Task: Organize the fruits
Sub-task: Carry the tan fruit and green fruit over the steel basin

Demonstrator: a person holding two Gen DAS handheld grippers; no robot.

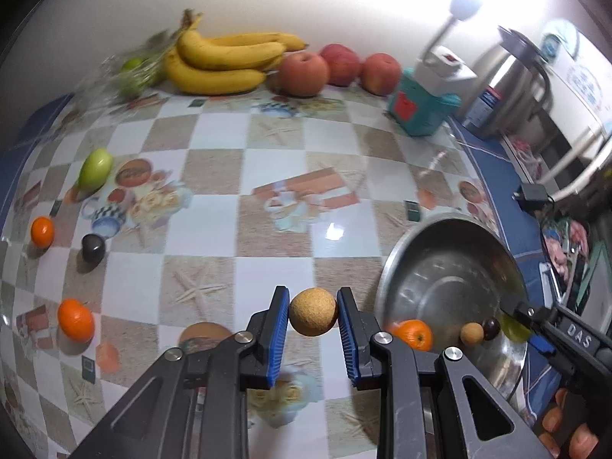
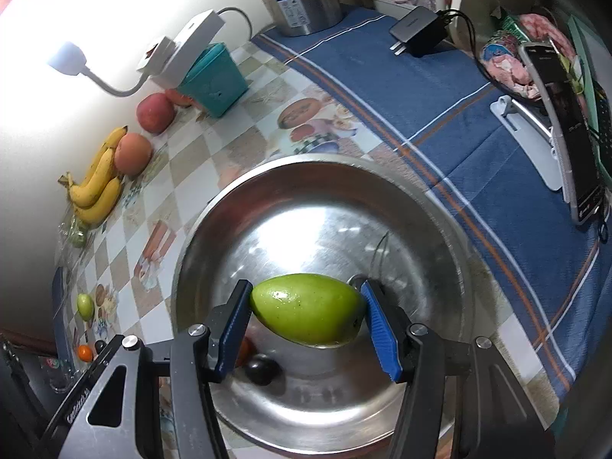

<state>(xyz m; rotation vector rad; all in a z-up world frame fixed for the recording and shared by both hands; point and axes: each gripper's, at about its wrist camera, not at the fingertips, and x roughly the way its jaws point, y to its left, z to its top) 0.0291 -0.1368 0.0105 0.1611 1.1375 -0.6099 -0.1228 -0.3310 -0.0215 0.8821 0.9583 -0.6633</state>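
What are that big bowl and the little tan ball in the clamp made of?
The bowl looks like stainless steel: silver, shiny, mirroring the lamp glare. The tan ball, pinched in the left gripper, has a dull, finely speckled skin, like cork or a rough fruit rind; the look leaves that open.

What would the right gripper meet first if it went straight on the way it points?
Probably the bowl: the right gripper, shut on the green fruit, points into it. Depth is unclear.

Tan round fruit (image 1: 313, 311) gripped near steel bowl (image 2: 214, 229); green mango (image 2: 307, 309) held lengthwise above bowl; orange (image 1: 413, 334) and dark plum (image 2: 261, 370) inside.
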